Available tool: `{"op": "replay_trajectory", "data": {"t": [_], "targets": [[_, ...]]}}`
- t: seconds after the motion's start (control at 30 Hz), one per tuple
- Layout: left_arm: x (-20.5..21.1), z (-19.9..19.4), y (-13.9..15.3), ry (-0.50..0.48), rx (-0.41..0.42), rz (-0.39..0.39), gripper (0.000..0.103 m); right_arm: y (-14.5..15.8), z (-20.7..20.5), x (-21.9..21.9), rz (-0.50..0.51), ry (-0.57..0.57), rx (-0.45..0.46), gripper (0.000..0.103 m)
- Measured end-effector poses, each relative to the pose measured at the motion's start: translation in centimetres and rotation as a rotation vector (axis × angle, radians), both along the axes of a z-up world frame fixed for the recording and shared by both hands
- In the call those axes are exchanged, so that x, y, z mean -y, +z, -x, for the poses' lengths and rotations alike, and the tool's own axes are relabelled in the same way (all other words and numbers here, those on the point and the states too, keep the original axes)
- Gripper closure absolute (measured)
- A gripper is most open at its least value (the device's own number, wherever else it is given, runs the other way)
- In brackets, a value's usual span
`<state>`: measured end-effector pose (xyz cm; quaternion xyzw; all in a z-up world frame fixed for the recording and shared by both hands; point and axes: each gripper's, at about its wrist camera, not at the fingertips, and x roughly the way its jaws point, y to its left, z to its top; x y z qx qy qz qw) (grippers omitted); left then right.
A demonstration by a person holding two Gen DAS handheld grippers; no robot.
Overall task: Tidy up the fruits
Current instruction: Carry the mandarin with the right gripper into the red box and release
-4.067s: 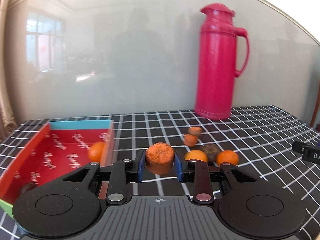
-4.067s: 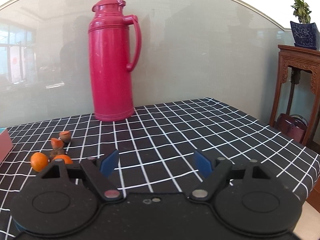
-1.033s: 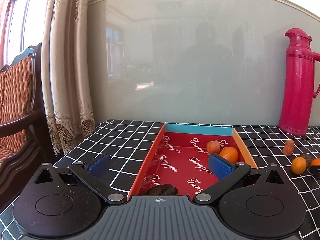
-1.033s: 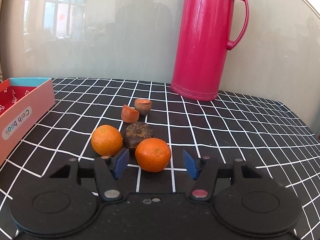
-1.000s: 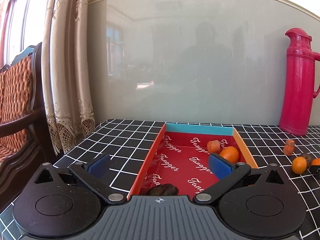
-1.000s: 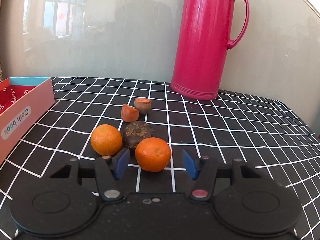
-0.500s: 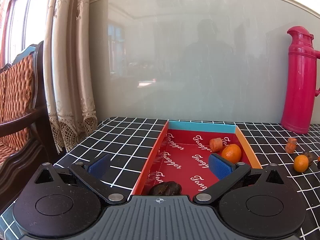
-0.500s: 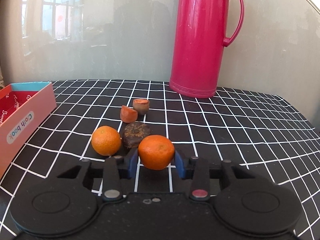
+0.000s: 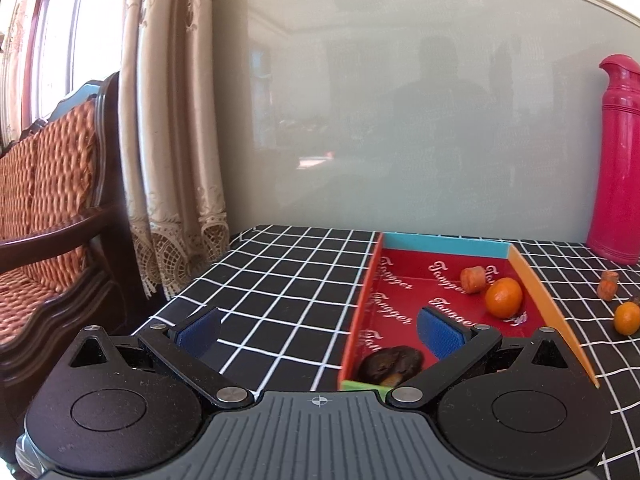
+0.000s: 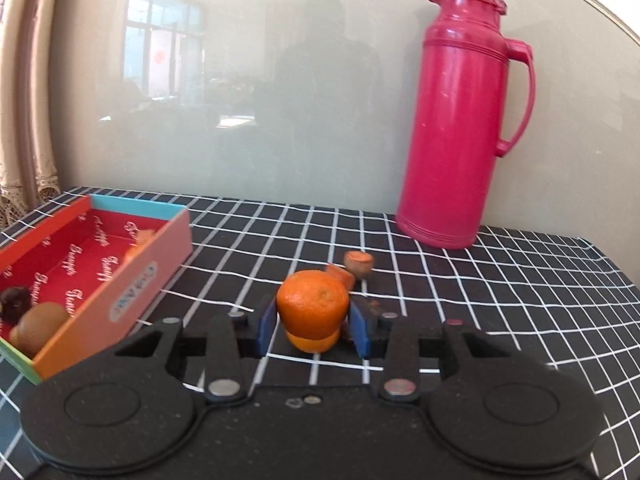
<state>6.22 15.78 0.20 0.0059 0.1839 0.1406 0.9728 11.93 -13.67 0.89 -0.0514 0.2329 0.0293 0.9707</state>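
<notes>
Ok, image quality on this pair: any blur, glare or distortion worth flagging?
Right wrist view: slight motion blur, softest on the box label and tablecloth grid; the held orange stays readable. Left wrist view: sharp, with the window at far left blown out. Both views: fisheye bending of the grid lines, dark corners, and the glossy wall panel mirroring the room and a person's silhouette.

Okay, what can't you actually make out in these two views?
- Second orange, right wrist view: mostly hidden behind the held orange.
- Dark fruit in the box, left wrist view: partly hidden by the left gripper.
- Thermos, left wrist view: cut off by the right edge.
</notes>
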Motion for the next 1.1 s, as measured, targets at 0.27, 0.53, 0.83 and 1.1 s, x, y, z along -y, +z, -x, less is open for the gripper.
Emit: {"op": "replay_trajectory", "data": {"t": [0.27,0.53,0.83,1.1], "targets": [[-3.0,1.5,-0.1,0.051,-0.009,-0.004,0.0,0.7,0.2,-4.5,-0.012,0.089,0.025,0.065],[-6.8,2.3,-0.6,0.127,-0.019,0.023,0.0,0.7,0.3,-8.7,-0.04,0.185,0.044,0.065],[-9.1,2.7,-1.1,0.158,-0.033,0.046,0.0,-0.3,-0.2,-12.4,-0.039,0.247,0.017,0.065],[-10.0,3.0,-1.3,0.17,-0.043,0.051,0.0,-0.8,-0.3,-13.7,-0.038,0.261,0.004,0.065]]}}
